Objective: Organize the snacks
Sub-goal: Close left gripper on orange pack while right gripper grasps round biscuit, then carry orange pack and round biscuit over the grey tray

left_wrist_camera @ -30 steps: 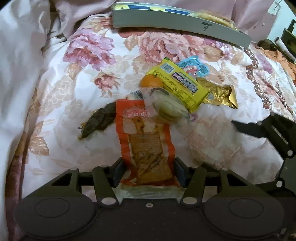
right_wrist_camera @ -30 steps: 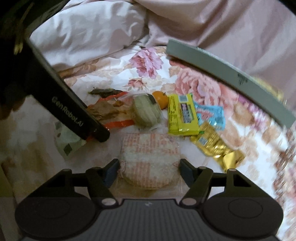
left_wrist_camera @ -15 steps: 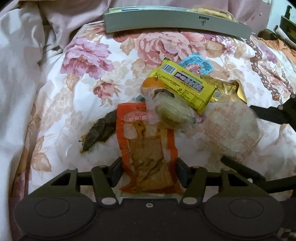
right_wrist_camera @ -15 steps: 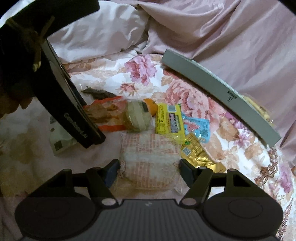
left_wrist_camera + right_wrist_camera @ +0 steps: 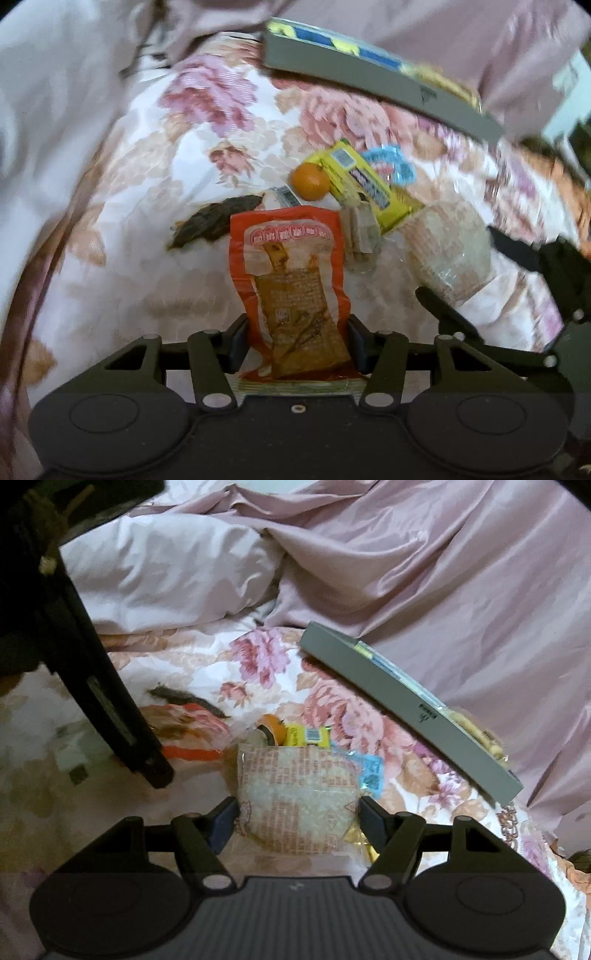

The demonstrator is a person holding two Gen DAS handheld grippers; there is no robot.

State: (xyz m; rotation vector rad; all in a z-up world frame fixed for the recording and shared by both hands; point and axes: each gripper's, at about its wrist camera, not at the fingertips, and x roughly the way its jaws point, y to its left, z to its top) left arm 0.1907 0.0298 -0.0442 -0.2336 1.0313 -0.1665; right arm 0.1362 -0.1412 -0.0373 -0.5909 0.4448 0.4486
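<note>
right wrist: left gripper flanks tangerine.

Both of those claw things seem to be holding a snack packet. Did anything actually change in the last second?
Both holds are unchanged: the left gripper keeps the orange packet, the right gripper the round rice cake pack. Both have lifted their packets and swung toward the grey tray. The orange fruit, yellow bar and blue packet stayed on the bedspread.
</note>
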